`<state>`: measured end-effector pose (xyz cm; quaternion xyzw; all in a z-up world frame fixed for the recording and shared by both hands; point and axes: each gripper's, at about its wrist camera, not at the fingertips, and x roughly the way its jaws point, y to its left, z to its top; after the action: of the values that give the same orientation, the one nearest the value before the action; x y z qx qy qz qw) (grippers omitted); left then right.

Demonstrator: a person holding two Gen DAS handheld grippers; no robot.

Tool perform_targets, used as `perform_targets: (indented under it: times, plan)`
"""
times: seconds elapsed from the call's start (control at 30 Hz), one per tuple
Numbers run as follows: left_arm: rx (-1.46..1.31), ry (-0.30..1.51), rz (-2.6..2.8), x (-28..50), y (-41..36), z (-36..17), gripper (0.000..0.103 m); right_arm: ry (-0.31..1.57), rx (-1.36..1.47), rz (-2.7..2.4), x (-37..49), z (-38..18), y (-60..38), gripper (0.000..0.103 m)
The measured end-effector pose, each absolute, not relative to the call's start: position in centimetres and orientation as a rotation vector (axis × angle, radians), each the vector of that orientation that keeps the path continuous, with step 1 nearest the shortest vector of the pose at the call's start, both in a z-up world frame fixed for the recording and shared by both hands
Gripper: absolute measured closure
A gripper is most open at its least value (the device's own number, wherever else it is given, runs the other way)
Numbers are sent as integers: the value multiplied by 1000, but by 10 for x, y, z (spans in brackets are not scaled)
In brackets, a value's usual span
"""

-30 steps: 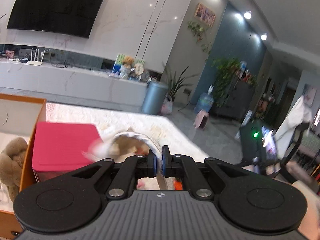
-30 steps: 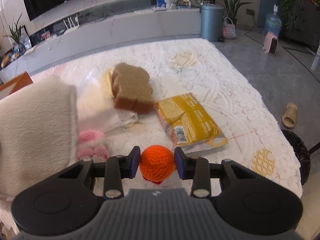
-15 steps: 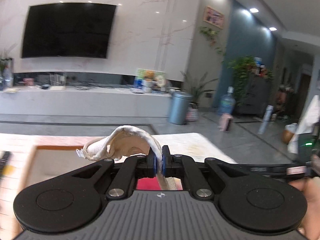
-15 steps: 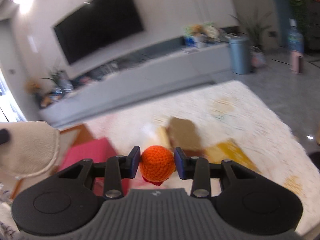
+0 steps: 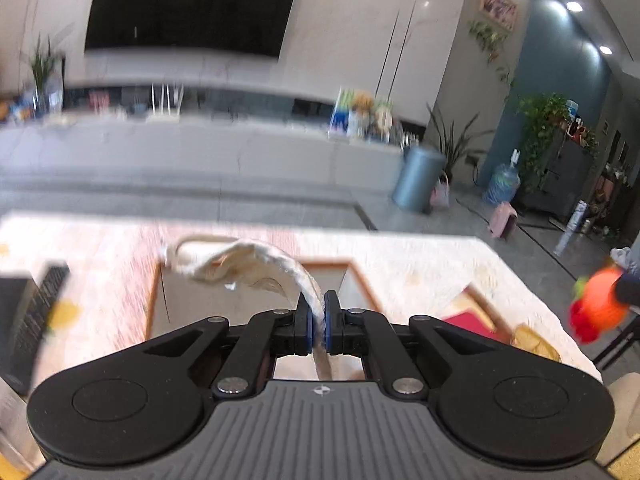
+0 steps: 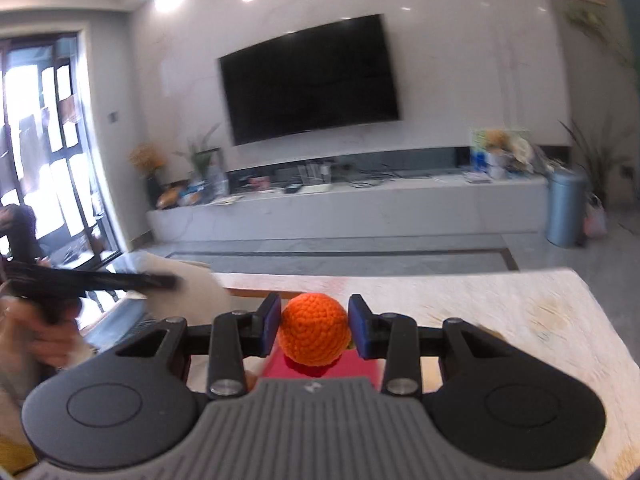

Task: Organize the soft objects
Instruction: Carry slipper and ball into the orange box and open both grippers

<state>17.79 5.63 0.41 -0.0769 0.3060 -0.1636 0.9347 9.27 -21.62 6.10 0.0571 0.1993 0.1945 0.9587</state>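
My left gripper (image 5: 318, 322) is shut on a thin cream cloth piece (image 5: 248, 264), which arches up and to the left above an orange-rimmed open box (image 5: 352, 276) on the table. In the right wrist view my right gripper (image 6: 314, 326) is shut on an orange crocheted ball toy (image 6: 314, 334) with a red base. That same toy (image 5: 598, 312) shows at the right edge of the left wrist view. A pink box lid (image 6: 368, 368) lies just below the toy. The left gripper's body (image 6: 92, 280) appears at the left of the right wrist view, blurred.
A white lace tablecloth (image 6: 500, 320) covers the table. A dark flat device (image 5: 28, 320) lies at the table's left side. A pink box (image 5: 472, 322) and a yellow packet (image 5: 532, 342) sit to the right of the open box. A hand (image 6: 44, 340) holds the left gripper.
Both grippers rose and swung left, away from the bread and yellow packet, each keeping its hold. The left one now hangs over the open box.
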Motion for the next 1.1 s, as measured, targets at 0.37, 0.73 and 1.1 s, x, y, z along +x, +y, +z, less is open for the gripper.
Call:
perform_targets:
  times: [0.37, 0.73, 1.1]
  plan:
    - [-240, 954, -301, 208, 105, -52, 89, 577, -51, 465, 156, 34, -92, 66]
    - [-118, 818, -200, 167, 131, 1, 43, 838, -138, 566, 133, 16, -66, 66]
    - [-127, 754, -170, 165, 136, 6, 40, 944, -252, 559, 127, -19, -37, 66]
